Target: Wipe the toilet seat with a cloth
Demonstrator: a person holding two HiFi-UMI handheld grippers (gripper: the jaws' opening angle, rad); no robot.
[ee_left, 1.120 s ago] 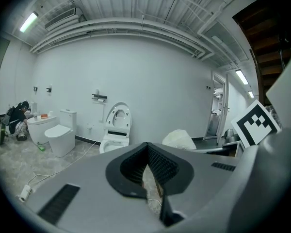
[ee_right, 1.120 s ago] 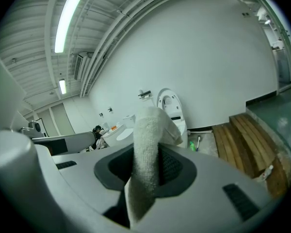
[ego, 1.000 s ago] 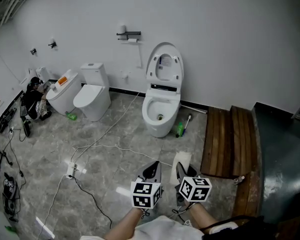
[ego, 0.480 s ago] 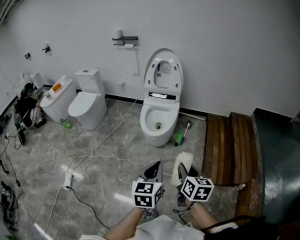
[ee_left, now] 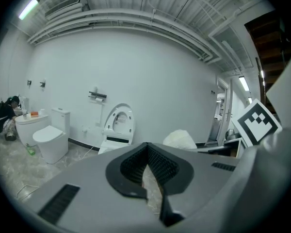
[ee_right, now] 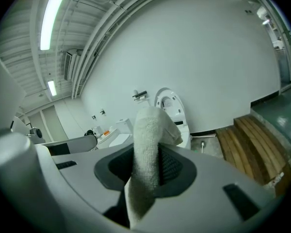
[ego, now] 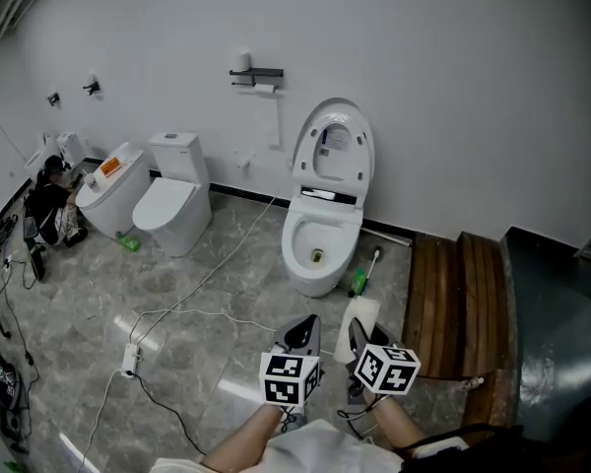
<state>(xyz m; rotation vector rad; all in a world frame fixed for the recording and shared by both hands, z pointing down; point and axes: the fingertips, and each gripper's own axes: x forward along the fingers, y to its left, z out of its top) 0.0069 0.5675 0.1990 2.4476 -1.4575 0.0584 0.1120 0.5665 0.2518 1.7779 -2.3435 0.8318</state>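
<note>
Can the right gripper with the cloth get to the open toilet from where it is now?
Probably not yet: the toilet stands well beyond the right gripper, across the floor. Nothing bulky seems to block the way and the lid is up, so stepping closer should bring the cloth to it.

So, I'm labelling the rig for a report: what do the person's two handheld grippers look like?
Both alike, left gripper and right gripper: grey moulded bodies, dark ribbed pads, and a white cube with black square markers on each.
</note>
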